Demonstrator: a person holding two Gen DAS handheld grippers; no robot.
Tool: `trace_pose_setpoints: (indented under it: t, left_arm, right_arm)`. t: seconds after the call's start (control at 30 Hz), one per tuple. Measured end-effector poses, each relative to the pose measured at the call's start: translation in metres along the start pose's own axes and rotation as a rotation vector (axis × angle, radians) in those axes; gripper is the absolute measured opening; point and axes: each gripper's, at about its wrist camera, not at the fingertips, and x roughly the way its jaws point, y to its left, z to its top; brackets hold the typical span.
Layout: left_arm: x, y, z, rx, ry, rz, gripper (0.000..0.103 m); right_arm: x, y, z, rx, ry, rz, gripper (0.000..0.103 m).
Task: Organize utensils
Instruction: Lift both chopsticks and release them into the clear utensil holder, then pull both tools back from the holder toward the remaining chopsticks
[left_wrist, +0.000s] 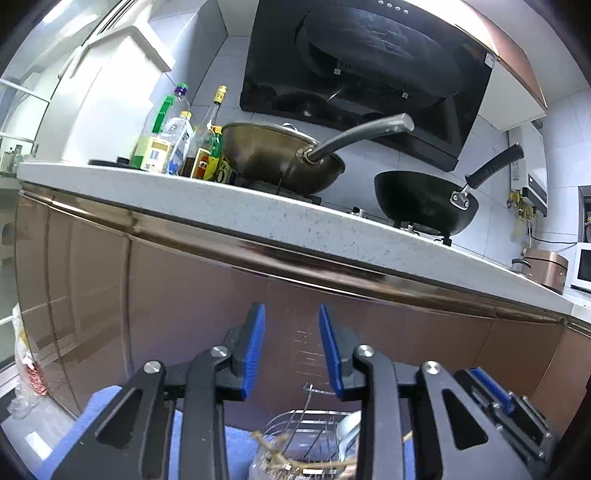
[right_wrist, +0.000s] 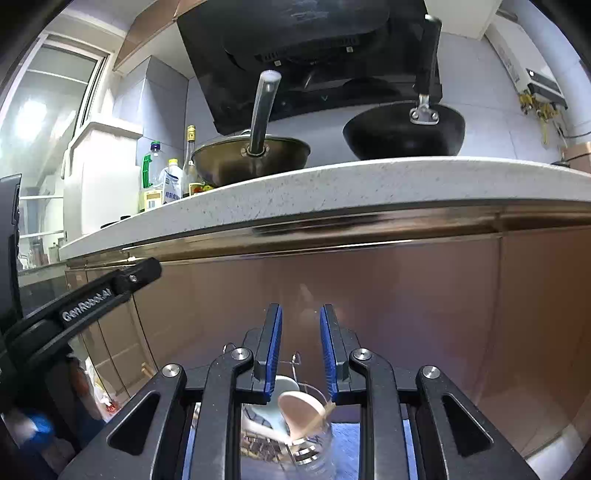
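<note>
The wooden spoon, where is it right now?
In the right wrist view, the wooden spoon stands bowl-up in a clear glass jar, bottom centre, beside a white ceramic spoon, just beyond the open right gripper.

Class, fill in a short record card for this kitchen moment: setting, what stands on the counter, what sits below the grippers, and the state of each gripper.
setting: kitchen, cabinet front under a speckled counter
on stove: brass-coloured wok and black wok, handles pointing outward
left of woks: bottles
below grippers: glass jar holding a wooden spoon and a white spoon
left hand-held gripper: open, holding nothing
right hand-held gripper: open, holding nothing
</note>
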Motion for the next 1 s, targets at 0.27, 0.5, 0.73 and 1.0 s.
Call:
trace_pose_setpoints:
  t: [0.27,0.5,0.73,1.0]
  left_arm:
    - [-0.055,0.019,0.024,0.008,0.057,0.028,0.040]
    - [-0.105,0.043,0.032,0.020,0.128,0.066,0.041]
    - [-0.148,0.077,0.036,0.069,0.211,0.122,0.041]
    - [-0.194,0.100,0.031,0.079,0.261,0.148,0.041]
  right_arm:
    - [-0.056,0.005,0.015,-0.005,0.003,-0.026,0.031]
    - [-0.096,0.018,0.012,-0.008,0.075,-0.038,0.039]
    - [-0.124,0.035,0.008,-0.026,0.164,-0.009,0.039]
    - [-0.151,0.074,-0.004,-0.076,0.232,0.007,0.039]
